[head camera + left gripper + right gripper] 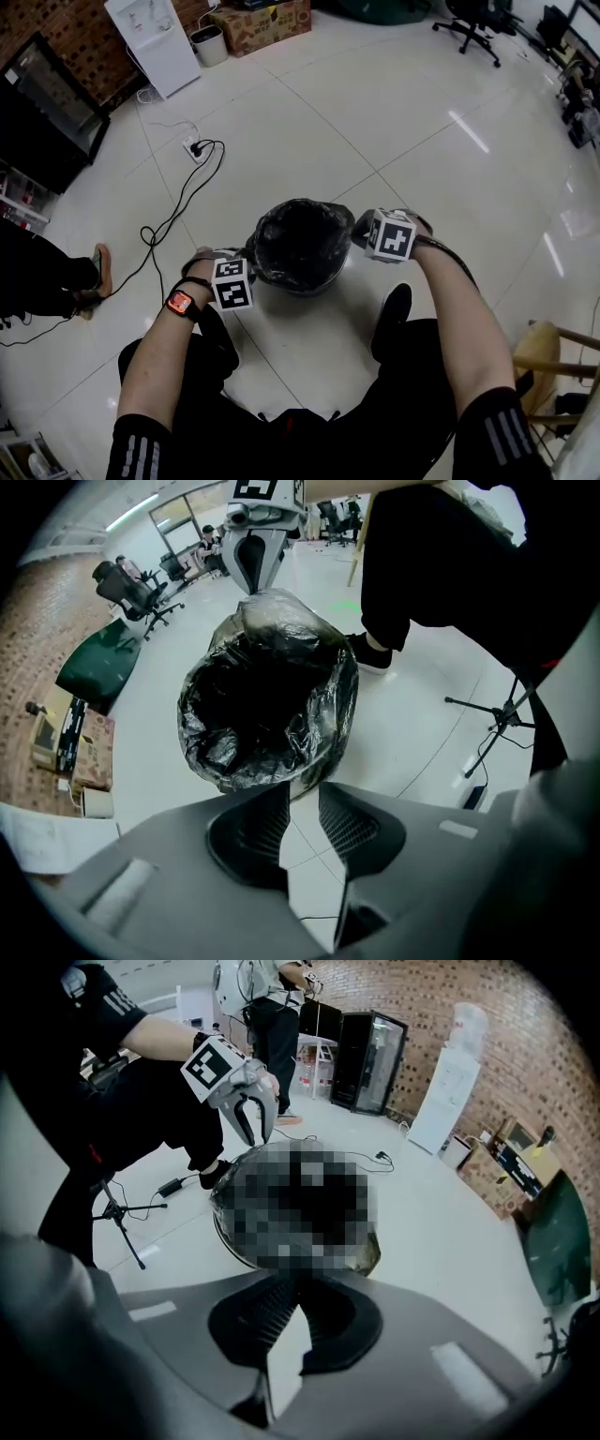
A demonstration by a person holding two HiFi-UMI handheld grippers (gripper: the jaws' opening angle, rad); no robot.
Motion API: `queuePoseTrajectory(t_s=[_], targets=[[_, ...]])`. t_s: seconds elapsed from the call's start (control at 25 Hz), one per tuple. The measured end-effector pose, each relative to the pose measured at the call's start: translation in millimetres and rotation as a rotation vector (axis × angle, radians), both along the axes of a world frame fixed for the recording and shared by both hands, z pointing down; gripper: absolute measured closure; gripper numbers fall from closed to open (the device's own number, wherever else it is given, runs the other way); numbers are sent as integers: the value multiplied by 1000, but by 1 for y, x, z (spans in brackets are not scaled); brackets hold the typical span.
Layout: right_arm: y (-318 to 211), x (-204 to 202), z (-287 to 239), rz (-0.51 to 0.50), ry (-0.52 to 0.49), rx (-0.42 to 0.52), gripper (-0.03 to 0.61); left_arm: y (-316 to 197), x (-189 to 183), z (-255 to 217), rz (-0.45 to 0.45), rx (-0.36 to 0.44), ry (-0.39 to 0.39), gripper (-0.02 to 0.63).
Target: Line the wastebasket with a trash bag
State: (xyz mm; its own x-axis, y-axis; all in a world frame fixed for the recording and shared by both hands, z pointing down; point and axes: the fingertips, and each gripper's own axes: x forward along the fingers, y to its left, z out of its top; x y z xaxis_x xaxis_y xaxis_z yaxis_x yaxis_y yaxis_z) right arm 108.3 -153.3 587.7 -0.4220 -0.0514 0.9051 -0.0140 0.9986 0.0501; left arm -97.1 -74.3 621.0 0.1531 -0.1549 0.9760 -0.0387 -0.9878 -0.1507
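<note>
At the person's feet: a black shoe (pixel 394 314) on the white tiled floor (pixel 403 141), just on the near side of the wastebasket (pixel 317 281).
Left wrist: a smartwatch (pixel 178 302) with a red face.
Left tongs (pixel 302 789): pointing steeply down at the near-left of the basket's rim. The jaws are partly apart with bare floor showing in the gap, and they hold nothing. The tips are just short of the bag's crinkled edge.
Right tongs (pixel 300 1281): at the right of the rim, jaws closed tip to tip against the bag's edge. Whether film is pinched between them cannot be told.
Wastebasket: round and upright, mid-floor, between the two tongs.
Trash bag (pixel 300 234): black and glossy, sitting inside the basket with its mouth open and its edge turned outward over the rim.
Left of the basket: a black cable (pixel 173 220) snaking across the tiles to a white power strip (pixel 195 148).
Far-left edge of the floor: a white water dispenser (pixel 155 42) against the brick wall, with a cardboard box (pixel 262 23) beside it.
Far-right corner: an office chair (pixel 469 23).
</note>
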Motion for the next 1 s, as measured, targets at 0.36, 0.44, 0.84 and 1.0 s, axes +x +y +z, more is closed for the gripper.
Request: queuePoseTrajectory(t_s=[0.36, 0.44, 0.84, 1.0], targets=[[25, 25, 44, 9, 97, -134, 572, 11, 1, 22, 41, -39, -30, 611], [28, 30, 55, 26, 111, -166, 572, 13, 2, 26, 35, -60, -28, 611], [27, 33, 98, 117, 155, -227, 572, 2, -8, 59, -38, -79, -19, 613], [30, 33, 113, 155, 175, -264, 572, -5, -7, 70, -86, -79, 13, 613]])
